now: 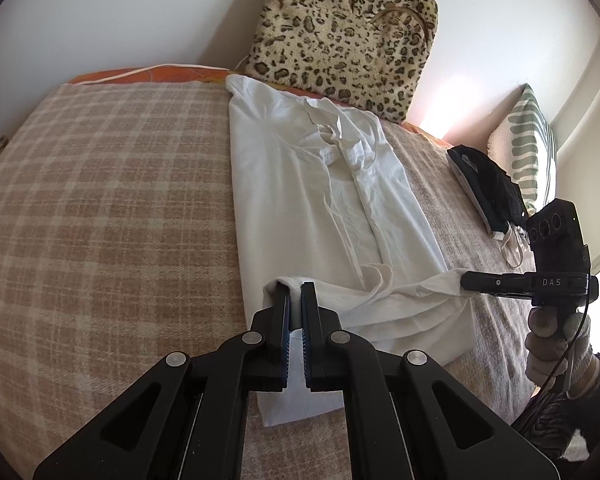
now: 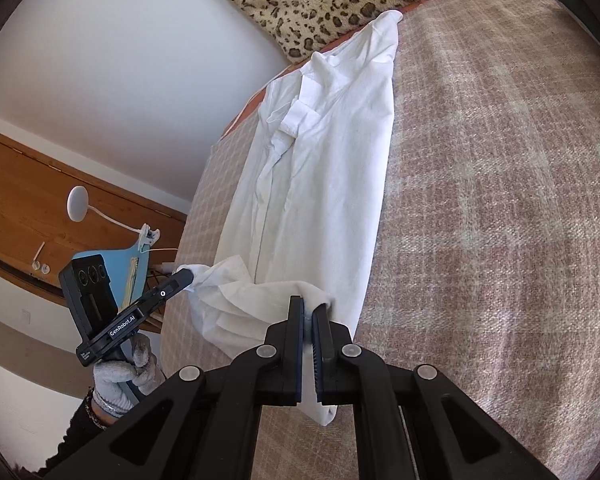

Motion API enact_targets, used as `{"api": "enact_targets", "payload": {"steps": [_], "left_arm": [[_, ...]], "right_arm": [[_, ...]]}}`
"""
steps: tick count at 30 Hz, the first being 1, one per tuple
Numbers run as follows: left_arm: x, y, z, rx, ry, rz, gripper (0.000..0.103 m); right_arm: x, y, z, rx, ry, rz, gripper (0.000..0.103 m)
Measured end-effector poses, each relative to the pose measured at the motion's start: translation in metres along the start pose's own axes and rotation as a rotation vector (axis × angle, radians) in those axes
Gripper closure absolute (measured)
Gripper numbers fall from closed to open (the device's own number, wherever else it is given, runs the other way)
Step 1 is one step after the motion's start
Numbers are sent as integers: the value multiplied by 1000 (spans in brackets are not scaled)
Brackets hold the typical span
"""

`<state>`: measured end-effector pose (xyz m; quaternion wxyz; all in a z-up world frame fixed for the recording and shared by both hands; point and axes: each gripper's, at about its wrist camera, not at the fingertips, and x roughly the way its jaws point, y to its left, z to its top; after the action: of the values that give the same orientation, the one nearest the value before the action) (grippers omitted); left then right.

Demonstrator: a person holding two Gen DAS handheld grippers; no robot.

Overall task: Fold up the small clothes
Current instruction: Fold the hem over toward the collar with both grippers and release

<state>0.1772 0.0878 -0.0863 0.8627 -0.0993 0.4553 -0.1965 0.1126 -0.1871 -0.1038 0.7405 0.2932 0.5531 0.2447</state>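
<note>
Nearest the left wrist camera, the left gripper [image 1: 296,294] has its jaws clenched on one corner of the hem of a white shirt [image 1: 300,184], the cloth bunched over the tips. In the right wrist view the right gripper [image 2: 309,307] is likewise clamped on the other hem corner, a fold of white fabric caught between its pads. Each tool shows in the other's camera: the right one juts in from the right edge of the left view, held by a gloved right hand [image 1: 556,344], and the left one sits at the lower left of the right view, gripped by a gloved left hand [image 2: 128,376] with a dark sleeve behind it. Between the two grips the lifted hem sags in loose folds above the lower part of the shirt. The shirt itself lies lengthwise on a bed under a pale checked blanket [image 1: 100,200], its sides already folded inward into a long narrow strip, the collar end pointing away. Beyond the collar a leopard-print cushion [image 1: 344,32] leans against the white wall. To the right on the blanket lies a folded dark garment [image 1: 484,188], and past it a striped green and white pillow [image 1: 528,144]. Off the bed's left side, in the right view, stands a wooden cabinet [image 2: 32,200].
</note>
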Motion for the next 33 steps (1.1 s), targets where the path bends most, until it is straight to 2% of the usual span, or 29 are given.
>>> {"api": "enact_targets", "payload": {"steps": [6, 9, 10, 11, 12, 13, 15, 18, 21, 25, 29, 33], "left_arm": [[14, 8, 5, -34, 12, -19, 99], [12, 12, 11, -64, 31, -33, 88], [7, 13, 12, -74, 19, -34, 83], [1, 14, 13, -76, -2, -43, 83], [-6, 13, 13, -65, -18, -44, 83], [-13, 11, 11, -45, -32, -43, 83], [-23, 5, 6, -2, -51, -73, 83], [-27, -13, -7, 94, -18, -108, 83], [-14, -24, -20, 147, 43, -82, 83], [10, -21, -19, 133, 111, -78, 83], [23, -14, -1, 83, 80, -25, 83], [31, -1, 17, 26, 37, 35, 83]], "right_arm": [[12, -8, 7, 35, 12, -18, 100], [9, -8, 10, 43, 15, -18, 95], [5, -4, 11, 18, 4, -28, 89], [-1, 1, 10, -35, -18, -64, 81], [-9, 8, 9, -90, -42, -100, 80], [-13, 16, 8, -132, -54, -99, 80], [-19, 29, 3, -188, -46, -54, 80], [-12, 50, -7, -300, -3, -37, 82], [10, 60, -16, -368, 69, -54, 83], [35, 63, -18, -415, 118, -101, 84], [44, 64, -9, -427, 110, -115, 84], [40, 57, 15, -382, 35, -179, 85]]}}
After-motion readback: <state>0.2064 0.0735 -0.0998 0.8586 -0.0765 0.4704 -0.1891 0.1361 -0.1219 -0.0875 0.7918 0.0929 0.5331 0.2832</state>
